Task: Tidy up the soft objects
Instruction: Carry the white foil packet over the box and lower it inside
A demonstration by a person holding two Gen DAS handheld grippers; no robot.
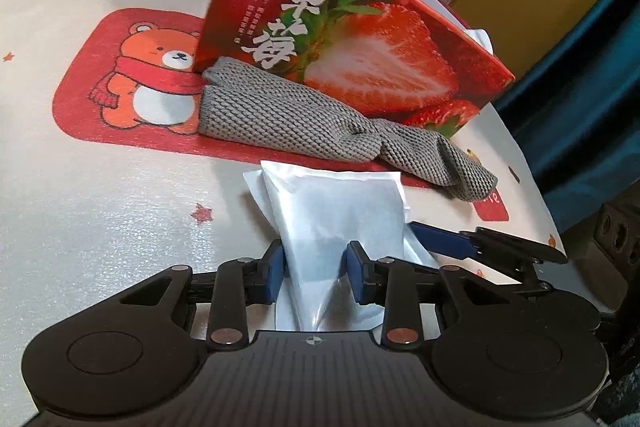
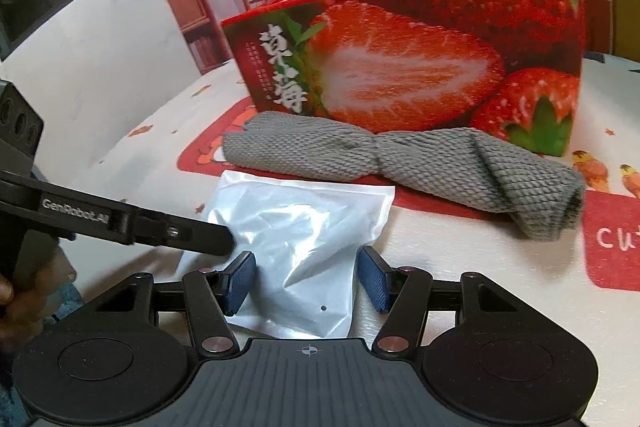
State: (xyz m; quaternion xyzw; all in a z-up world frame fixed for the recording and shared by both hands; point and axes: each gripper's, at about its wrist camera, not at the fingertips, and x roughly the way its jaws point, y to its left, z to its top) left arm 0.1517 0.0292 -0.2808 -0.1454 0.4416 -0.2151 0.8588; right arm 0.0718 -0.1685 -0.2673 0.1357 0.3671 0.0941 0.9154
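- The white plastic pouch (image 1: 336,211) lies on the bear-print tablecloth (image 1: 100,187), just in front of the grey knitted cloth (image 1: 280,115), which lies against the foot of the strawberry box (image 1: 360,39).
- The left gripper (image 1: 316,273) has its pads pinched into the pouch's near end; it looks gripped.
- The right gripper (image 2: 308,283) is spread wider, pads either side of the pouch (image 2: 304,239), not clearly squeezing.
- Both soft things are outside the box, so most of the sorting looks left to do.
- Only the right view shows something white poking from the box (image 2: 400,59) top, perhaps an item already stowed.
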